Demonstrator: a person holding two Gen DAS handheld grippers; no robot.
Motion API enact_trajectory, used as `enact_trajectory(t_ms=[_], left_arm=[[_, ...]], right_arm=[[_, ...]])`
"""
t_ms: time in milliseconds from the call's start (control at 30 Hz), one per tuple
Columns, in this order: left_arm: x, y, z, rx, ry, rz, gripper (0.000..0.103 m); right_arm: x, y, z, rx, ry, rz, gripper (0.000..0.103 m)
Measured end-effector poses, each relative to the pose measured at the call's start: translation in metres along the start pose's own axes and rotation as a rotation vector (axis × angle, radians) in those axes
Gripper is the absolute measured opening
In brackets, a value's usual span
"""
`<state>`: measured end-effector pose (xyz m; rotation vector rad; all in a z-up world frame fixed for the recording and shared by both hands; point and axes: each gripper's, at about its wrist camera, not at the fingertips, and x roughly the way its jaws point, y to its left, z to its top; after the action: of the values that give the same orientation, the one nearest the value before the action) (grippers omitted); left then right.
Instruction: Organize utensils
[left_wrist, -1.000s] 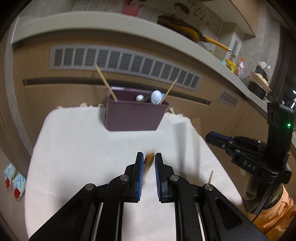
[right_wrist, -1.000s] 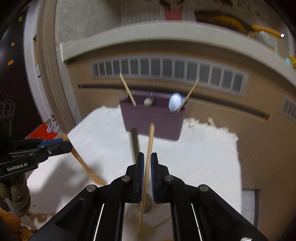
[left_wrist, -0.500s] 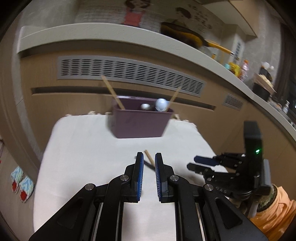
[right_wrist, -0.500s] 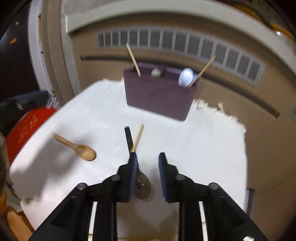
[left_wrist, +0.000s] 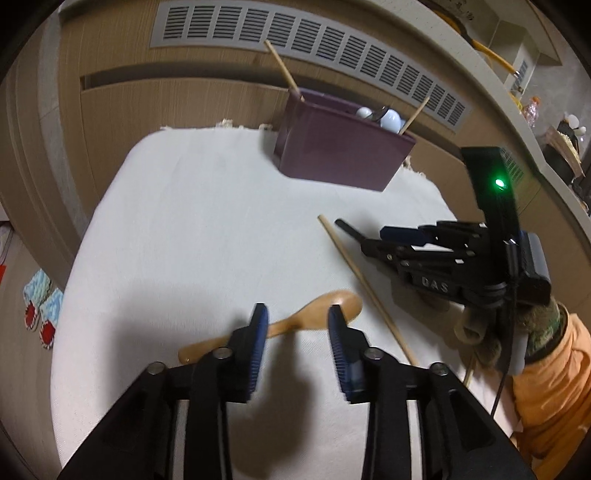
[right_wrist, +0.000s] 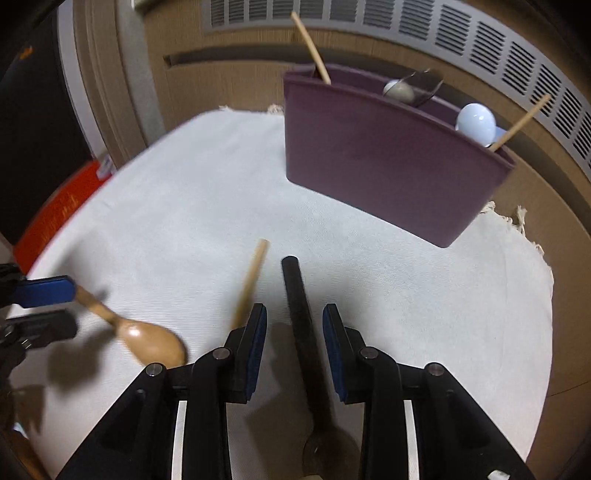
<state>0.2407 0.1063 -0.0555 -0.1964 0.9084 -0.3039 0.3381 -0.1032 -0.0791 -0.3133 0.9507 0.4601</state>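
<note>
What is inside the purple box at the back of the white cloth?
Inside the purple box stand two wooden sticks, leaning outward at each end, a pale blue rounded utensil head and a grey one beside a dark utensil. The front wall hides their lower parts and the bottom.

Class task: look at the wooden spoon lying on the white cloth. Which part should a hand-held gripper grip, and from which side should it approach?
Grip the wooden spoon at mid-handle, coming from above. It lies flat on the cloth, so only its narrow handle fits between the fingers; the bowl looks too broad. The left hand-held gripper already straddles it, open.
</note>
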Motion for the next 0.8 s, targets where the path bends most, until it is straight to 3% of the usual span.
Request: enact_trajectory(t_ms=[100, 167, 200, 400, 700, 800], left_arm=[[0.001, -0.001, -0.001, 0.004, 0.008, -0.012, 0.042], [0.005, -0.003, 0.002, -0.001, 0.022, -0.04, 0.043], [0.008, -0.007, 0.005, -0.001, 0.029, -0.052, 0.043], [0.033, -0.034, 0.034, -0.002, 0.072, -0.064, 0.046], [0.109, -0.076, 0.072, 0.051, 0.185, 0.176, 0.045], [0.124, -0.082, 0.073, 0.07, 0.22, 0.207, 0.036]], right_arm=[[0.009, -0.008, -0.005, 0.022, 0.022, 0.022, 0.03], [0.007, -0.009, -0.008, 0.009, 0.027, 0.03, 0.014], [0.004, -0.009, -0.01, 0.003, 0.031, 0.035, 0.011], [-0.028, -0.022, -0.024, 0.055, -0.027, 0.05, 0.011], [-0.091, -0.045, -0.043, 0.108, -0.188, 0.017, 0.011], [-0.105, -0.049, -0.05, 0.108, -0.232, 0.001, 0.011]])
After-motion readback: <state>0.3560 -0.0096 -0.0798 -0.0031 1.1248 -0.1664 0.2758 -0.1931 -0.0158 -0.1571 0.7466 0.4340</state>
